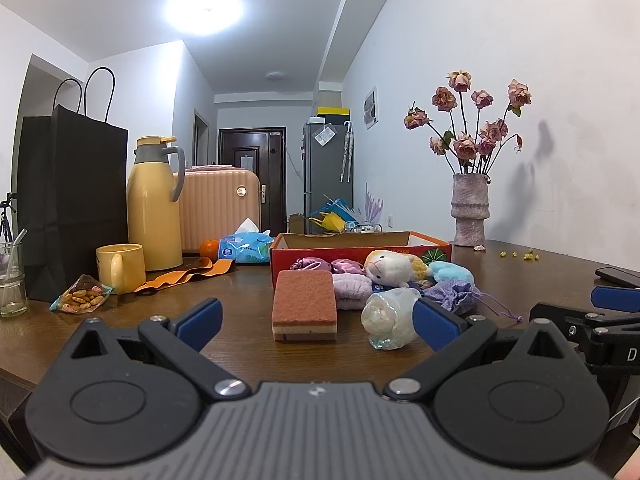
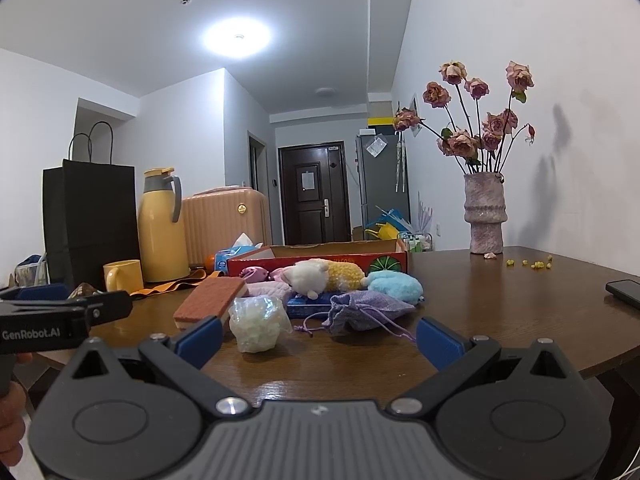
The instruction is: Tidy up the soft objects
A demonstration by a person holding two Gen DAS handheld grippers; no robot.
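On the far left of the wooden table (image 1: 248,352) stands a black paper bag (image 1: 72,204), and in front of it lies an open snack packet (image 1: 82,299). Next come a yellow mug (image 1: 120,268) and a yellow thermos jug (image 1: 154,208), with an orange cloth strip (image 1: 188,276) lying at their foot. Behind them are a pink suitcase (image 1: 220,204), an orange fruit (image 1: 209,249) and a blue tissue pack (image 1: 245,249).

The left gripper (image 1: 318,320) hovers low over the table with its 2 blue pads wide apart, holding nothing. Between its pads, farther ahead, lies a sponge (image 1: 304,310) with a red-brown top, flat on the table. Just right of the sponge sits a crumpled clear plastic bag (image 1: 388,318).

Behind these the soft things lie in a heap before a red cardboard box (image 1: 360,249): pink satin scrunchies (image 1: 316,267), a lilac towel (image 1: 352,290), a white and yellow plush toy (image 1: 394,268), a light blue fluffy piece (image 2: 394,285), and a purple drawstring pouch (image 2: 368,310). Under the plush is something flat and blue, maybe a book; I cannot tell well.

The right gripper (image 2: 320,338) is also open wide and empty, with the pouch just ahead of it. To the right stand a vase of dried roses (image 2: 486,216), and a dark phone (image 2: 624,292) lies near the table edge.
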